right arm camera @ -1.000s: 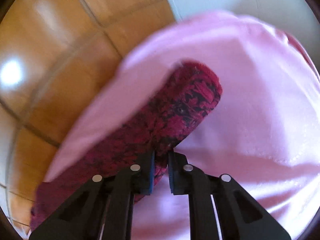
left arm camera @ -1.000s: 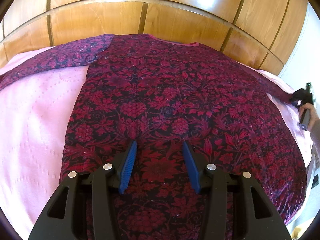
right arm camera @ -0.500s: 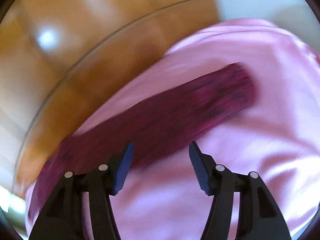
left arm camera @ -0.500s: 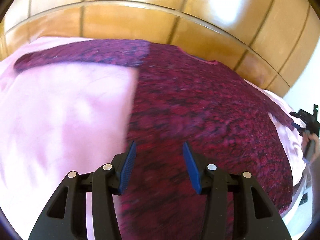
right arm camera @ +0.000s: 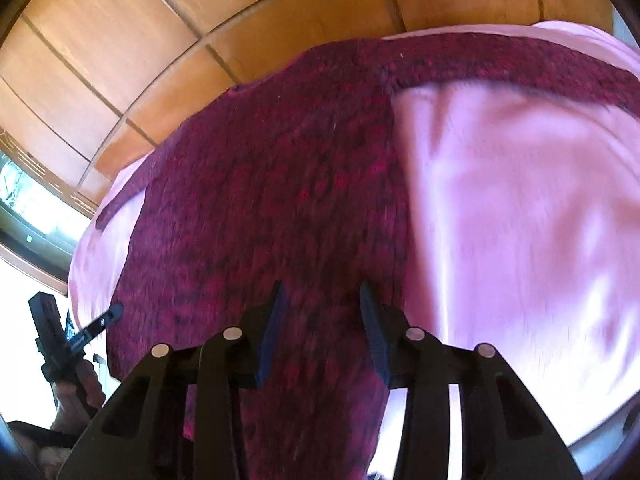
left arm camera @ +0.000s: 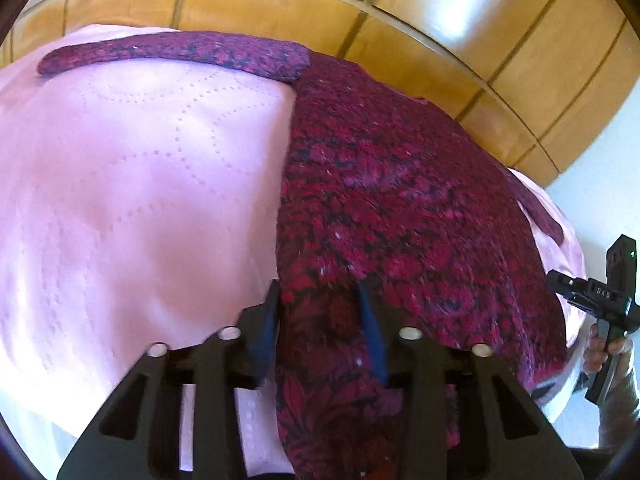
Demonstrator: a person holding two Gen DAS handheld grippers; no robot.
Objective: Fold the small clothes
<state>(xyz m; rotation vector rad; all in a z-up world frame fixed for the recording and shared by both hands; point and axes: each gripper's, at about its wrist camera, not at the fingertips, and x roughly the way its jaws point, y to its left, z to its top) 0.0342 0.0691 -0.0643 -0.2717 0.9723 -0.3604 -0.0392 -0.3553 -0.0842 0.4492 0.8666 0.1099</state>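
Covering bed, pink quilt [left arm camera: 140,184] carries spread maroon dress [left arm camera: 400,200]; wood panel wall [left arm camera: 280,4] behind quilt. Left claw [left arm camera: 318,312], right claw [right arm camera: 320,312] just closing partway, released, above dress.

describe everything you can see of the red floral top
The top is a dark red and black floral garment of what looks like thin woven cloth. It lies spread flat on the pink sheet, neckline toward the wooden panelling. Both long sleeves stretch out sideways, unfolded. The left tool hangs over its left hem edge and the right tool over its right side; whether either touches it cannot be told.
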